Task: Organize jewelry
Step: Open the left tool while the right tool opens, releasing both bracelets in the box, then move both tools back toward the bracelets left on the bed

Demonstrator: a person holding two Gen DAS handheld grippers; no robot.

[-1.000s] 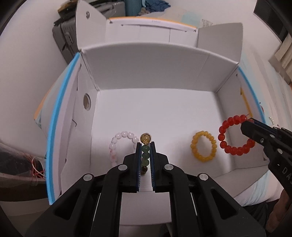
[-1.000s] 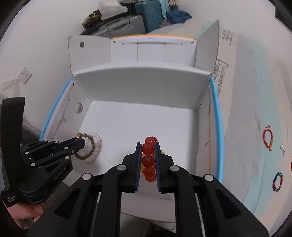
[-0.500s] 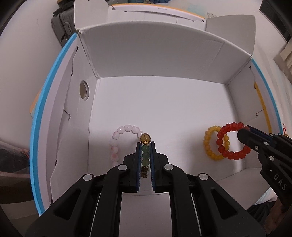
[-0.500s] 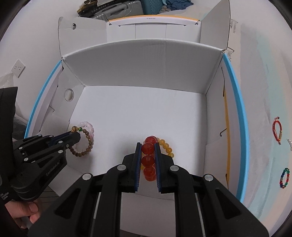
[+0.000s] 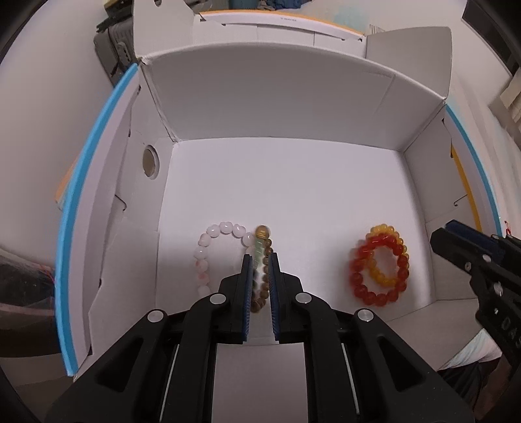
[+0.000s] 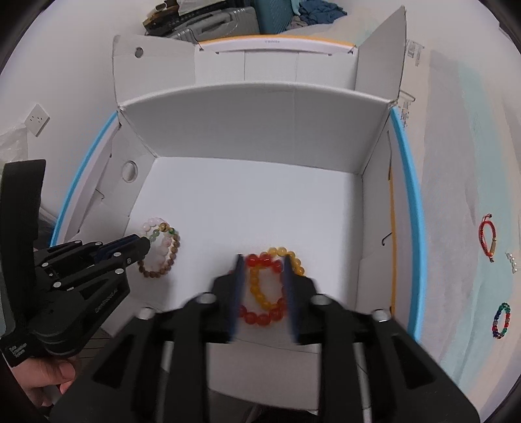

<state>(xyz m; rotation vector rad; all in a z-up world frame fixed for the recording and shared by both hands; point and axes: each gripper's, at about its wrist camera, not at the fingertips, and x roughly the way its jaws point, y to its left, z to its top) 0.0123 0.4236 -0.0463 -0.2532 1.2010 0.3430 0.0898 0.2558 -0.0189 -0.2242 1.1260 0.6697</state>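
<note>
An open white cardboard box [image 5: 293, 182] [image 6: 254, 201] holds the bracelets. My left gripper [image 5: 259, 260] has its jaws slightly parted around a brown and green bead bracelet [image 5: 262, 260] that lies partly over a pink bead bracelet [image 5: 208, 250] on the box floor. My right gripper [image 6: 263, 266] is open over a red bead bracelet [image 6: 260, 317], which lies on the floor on top of a yellow bead bracelet [image 6: 288, 255]. In the left wrist view the red bracelet [image 5: 361, 283] and yellow bracelet [image 5: 386, 229] lie at the right.
Outside the box on the right lie a red cord bracelet [image 6: 487, 237], a multicoloured bead bracelet [image 6: 501, 320] and a small white item [image 6: 512, 260]. Suitcases [image 6: 202, 19] stand behind the box. A wall socket [image 6: 36, 119] is at the left.
My right gripper has opened and the red bracelet has dropped onto the yellow one. My left gripper has loosened and the brown and green bracelet has come down onto the pink one.
</note>
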